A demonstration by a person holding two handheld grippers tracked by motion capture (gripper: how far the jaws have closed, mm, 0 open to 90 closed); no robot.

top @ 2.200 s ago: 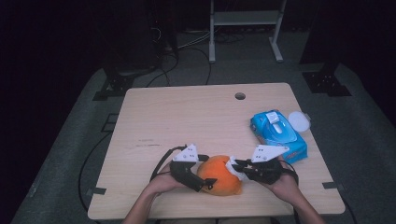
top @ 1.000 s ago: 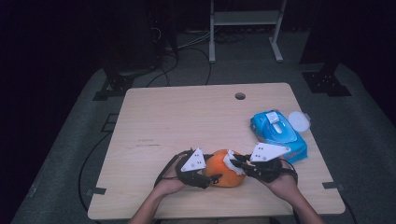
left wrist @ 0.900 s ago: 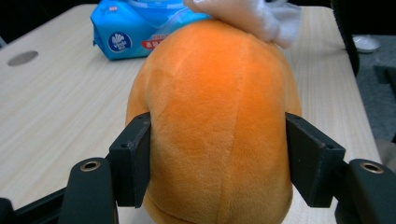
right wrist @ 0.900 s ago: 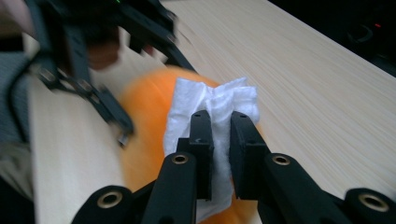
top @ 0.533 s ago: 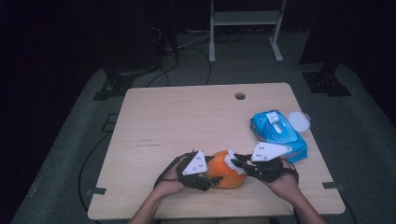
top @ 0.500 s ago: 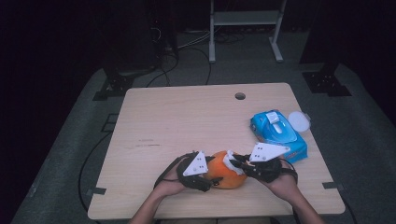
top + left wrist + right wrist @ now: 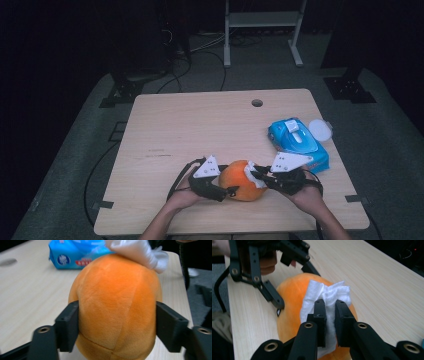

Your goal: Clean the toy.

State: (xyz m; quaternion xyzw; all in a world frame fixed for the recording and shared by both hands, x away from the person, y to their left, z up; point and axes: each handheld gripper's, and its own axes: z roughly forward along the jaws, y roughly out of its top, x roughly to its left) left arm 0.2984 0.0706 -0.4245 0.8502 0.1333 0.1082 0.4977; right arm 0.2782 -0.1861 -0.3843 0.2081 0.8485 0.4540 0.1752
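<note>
An orange plush ball (image 7: 241,180) sits near the table's front edge between both hands. My left gripper (image 7: 227,187) clasps it from the left. In the left gripper view its two pads (image 7: 68,325) press the plush's (image 7: 115,305) sides, and the jaws have just been opening a little with the plush still between them. My right gripper (image 7: 256,175) comes from the right, shut on a crumpled white wipe (image 7: 251,172). In the right gripper view the jaws (image 7: 330,305) pinch the wipe (image 7: 327,293) and hold it against the top of the plush (image 7: 292,297).
A blue pack of wipes (image 7: 299,142) lies at the table's right side with a white round lid (image 7: 320,130) beside it. A cable hole (image 7: 257,103) is at the far edge of the wooden table (image 7: 200,130). Dark stands and cables are on the floor behind.
Since the earliest frame the left gripper has rolled, its grey plate tilting up, and the plush has turned with it. Over the last second both hands have hardly moved.
</note>
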